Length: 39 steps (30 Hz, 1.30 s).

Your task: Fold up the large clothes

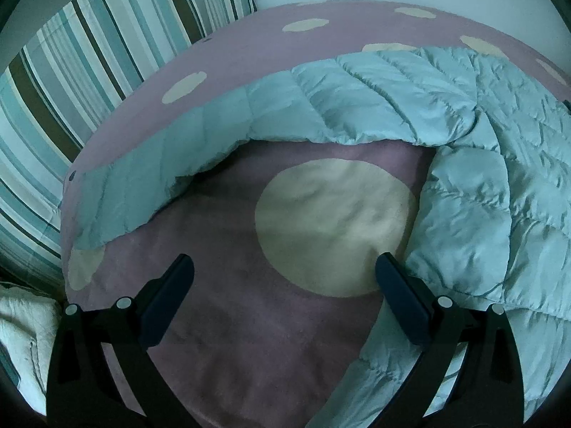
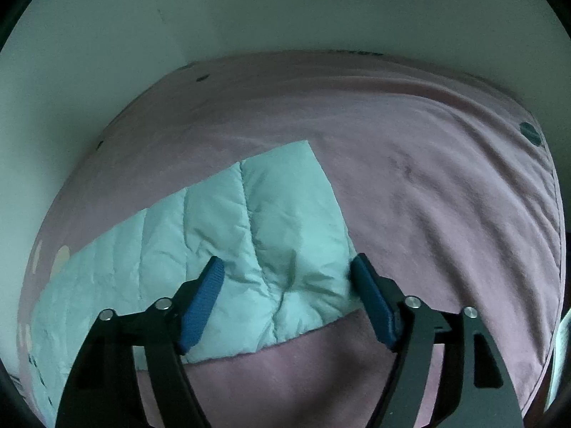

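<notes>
Left gripper [image 1: 283, 271] tilted down over a mauve blanket [image 1: 214, 321], jaws spread wide, nothing between them. Beneath the gap lies a large cream dot [image 1: 332, 224] of the blanket's pattern; smaller cream dots farther off. A pale blue quilted jacket [image 1: 464, 185] lies crumpled across the far side and right, one sleeve [image 1: 150, 182] stretched out to the left. The right finger [image 1: 399, 296] sits just beside the jacket's edge. Striped bedding [image 1: 89, 71] at left; white cloth [image 1: 25, 328] at lower left.

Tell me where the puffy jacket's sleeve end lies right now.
In the right wrist view the sleeve end lies flat on the pink blanket, between the right claw's open fingers.
</notes>
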Tool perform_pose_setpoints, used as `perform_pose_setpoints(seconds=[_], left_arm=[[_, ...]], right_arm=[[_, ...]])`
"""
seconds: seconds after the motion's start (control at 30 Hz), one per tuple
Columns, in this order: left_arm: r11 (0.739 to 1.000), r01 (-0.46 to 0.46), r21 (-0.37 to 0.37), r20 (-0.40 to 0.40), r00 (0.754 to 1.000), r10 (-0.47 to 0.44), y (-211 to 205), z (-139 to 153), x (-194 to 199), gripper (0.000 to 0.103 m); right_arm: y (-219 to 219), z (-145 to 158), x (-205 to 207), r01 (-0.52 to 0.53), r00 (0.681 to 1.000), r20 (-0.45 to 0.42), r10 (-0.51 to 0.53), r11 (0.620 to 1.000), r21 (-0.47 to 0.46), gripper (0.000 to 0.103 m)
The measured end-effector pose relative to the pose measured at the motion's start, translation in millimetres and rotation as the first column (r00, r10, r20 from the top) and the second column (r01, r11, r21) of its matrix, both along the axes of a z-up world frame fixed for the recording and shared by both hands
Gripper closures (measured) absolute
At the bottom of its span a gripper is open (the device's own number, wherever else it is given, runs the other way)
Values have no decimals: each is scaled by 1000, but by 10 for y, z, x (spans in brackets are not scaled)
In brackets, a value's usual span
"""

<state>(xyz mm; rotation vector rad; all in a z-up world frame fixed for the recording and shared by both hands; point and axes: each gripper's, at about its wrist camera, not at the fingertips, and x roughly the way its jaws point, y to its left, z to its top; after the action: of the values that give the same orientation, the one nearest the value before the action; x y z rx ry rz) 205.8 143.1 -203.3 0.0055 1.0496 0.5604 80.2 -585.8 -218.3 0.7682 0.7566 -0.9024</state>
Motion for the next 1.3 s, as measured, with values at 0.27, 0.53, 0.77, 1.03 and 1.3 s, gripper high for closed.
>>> perform_pose_setpoints(seconds=[0.27,0.53,0.77,1.03,1.3], left_arm=[[1000,-2,-2,7,1000,2,1,-35,-15,2],[1000,0,-4,11,1000,0,14,-29,-14,2],[1000,7,0,15,1000,-7,7,-24,-16,2],[999,7,-32,25,1000,-6,66,-69,-24,2],[1000,18,-12,44,999,-17,41,-112,-6,2]], right_arm=[[97,-63,71,-11,998,-61,8,999,-50,51],[205,124,245,-102,994,45,103,995,-10,91],[826,623,655,-278,947,142,289,956,-94,92],[1915,935,1531,-550,801,192,567,824,-138,92],[3063,781,2344,-755,623,179,761,645,-115,92]])
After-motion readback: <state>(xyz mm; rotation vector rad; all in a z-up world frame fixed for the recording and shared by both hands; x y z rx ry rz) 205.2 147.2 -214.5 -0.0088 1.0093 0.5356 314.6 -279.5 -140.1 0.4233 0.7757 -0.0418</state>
